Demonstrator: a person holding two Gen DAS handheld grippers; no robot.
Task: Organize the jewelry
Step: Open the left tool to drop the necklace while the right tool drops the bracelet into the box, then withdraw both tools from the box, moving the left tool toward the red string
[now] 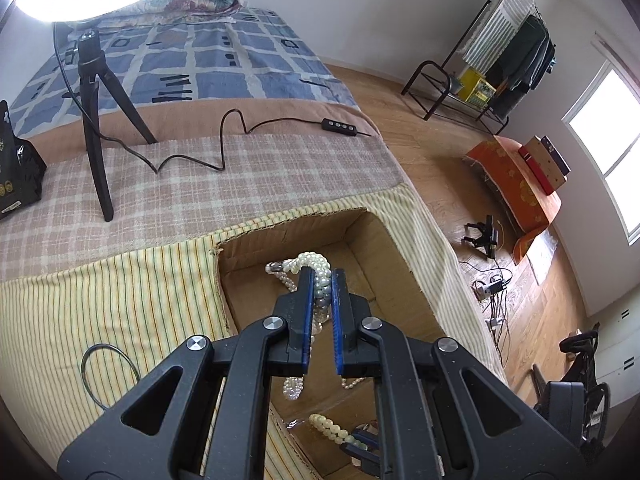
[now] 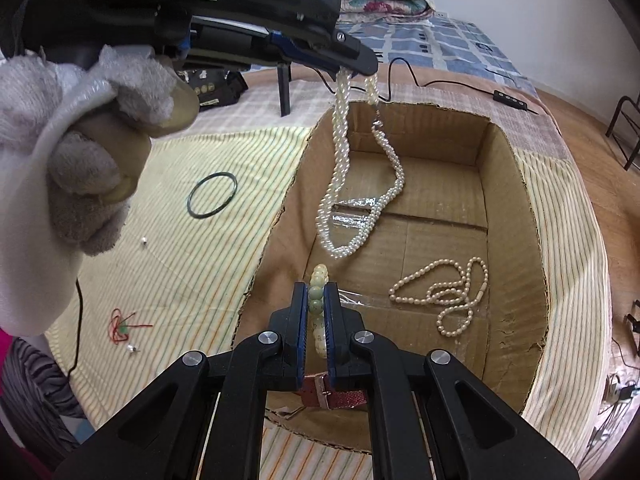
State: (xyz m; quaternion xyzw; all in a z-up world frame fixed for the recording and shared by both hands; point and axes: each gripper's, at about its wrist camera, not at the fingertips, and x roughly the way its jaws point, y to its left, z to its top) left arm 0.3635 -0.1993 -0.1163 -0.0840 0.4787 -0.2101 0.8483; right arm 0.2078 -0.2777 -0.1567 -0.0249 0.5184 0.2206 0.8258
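My left gripper (image 1: pixel 322 276) is shut on a twisted white pearl necklace (image 1: pixel 320 280) and holds it above the open cardboard box (image 1: pixel 400 264). In the right wrist view that necklace (image 2: pixel 340 176) hangs from the left gripper (image 2: pixel 358 66) down into the box (image 2: pixel 516 208). My right gripper (image 2: pixel 316 292) is shut on a pale green bead bracelet (image 2: pixel 318 292) over the box's near side; that bracelet also shows in the left wrist view (image 1: pixel 336 432). A loose pearl strand (image 2: pixel 448 296) and a red glitter strap (image 2: pixel 332 396) lie on the box floor.
A black bangle (image 2: pixel 212 194), a red cord piece (image 2: pixel 120 326) and small studs (image 2: pixel 144 241) lie on the striped cloth left of the box. A ring-light tripod (image 1: pixel 94 120), its cable remote (image 1: pixel 338 125) and a black pouch (image 1: pixel 16 172) stand behind on the bed.
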